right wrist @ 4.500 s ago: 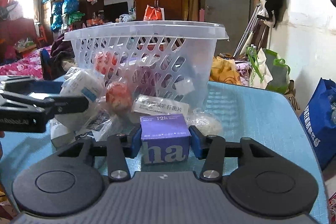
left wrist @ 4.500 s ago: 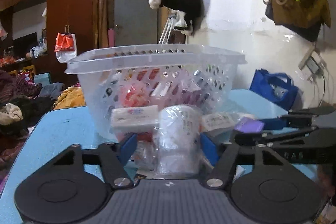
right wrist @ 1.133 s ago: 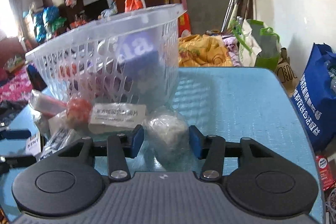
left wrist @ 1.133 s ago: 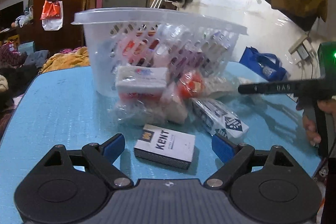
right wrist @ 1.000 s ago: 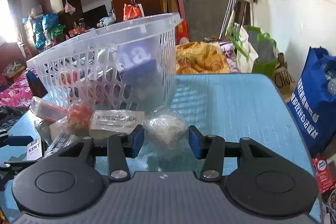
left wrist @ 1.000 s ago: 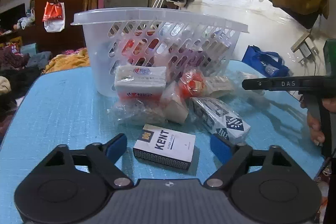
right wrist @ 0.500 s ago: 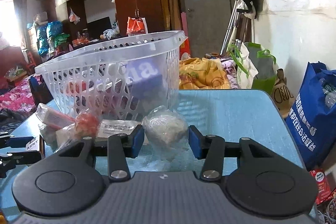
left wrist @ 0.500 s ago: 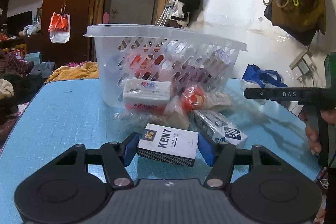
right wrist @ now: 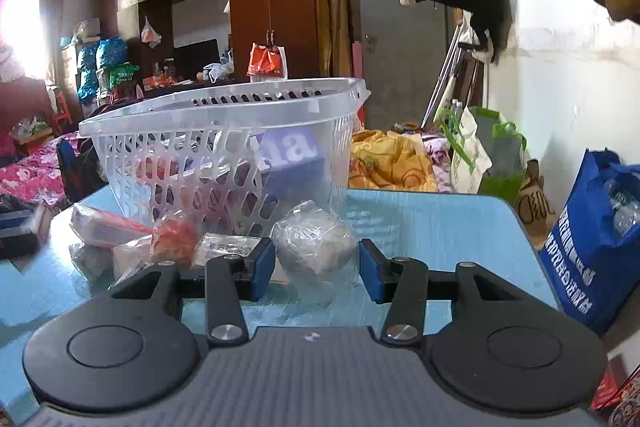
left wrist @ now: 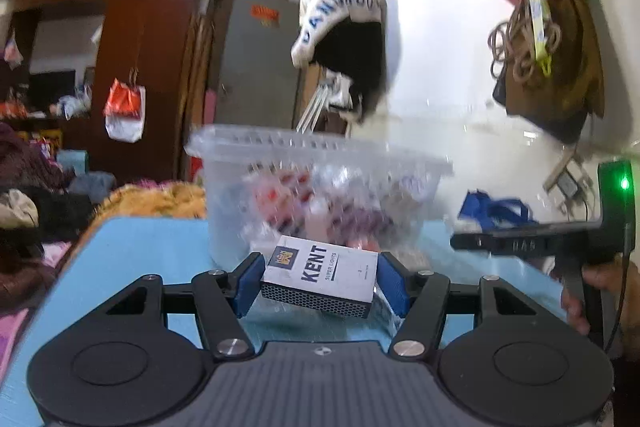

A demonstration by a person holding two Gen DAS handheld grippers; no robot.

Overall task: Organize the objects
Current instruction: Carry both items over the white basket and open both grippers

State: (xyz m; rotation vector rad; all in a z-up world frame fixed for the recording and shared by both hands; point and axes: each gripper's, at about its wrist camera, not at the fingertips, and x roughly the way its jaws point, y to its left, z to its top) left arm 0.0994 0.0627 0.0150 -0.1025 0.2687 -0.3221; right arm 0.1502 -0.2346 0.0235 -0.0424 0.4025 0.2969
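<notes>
The left gripper (left wrist: 320, 281) clamped one KENT box (left wrist: 320, 277), tilted, clear of the blue bench (left wrist: 132, 251), before one basket (left wrist: 316, 187). The right gripper (right wrist: 317, 269) pinched one wrapped ball (right wrist: 314, 245) on the bench, just beside the basket. Bare bench lay rightward to its edge.

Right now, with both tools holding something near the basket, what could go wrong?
The white KENT cigarette box sits tilted in the left tool and may twist out. The clear-wrapped round bundle in the right tool is slick and might slip. Either could clip the perforated clear plastic basket rim.
</notes>
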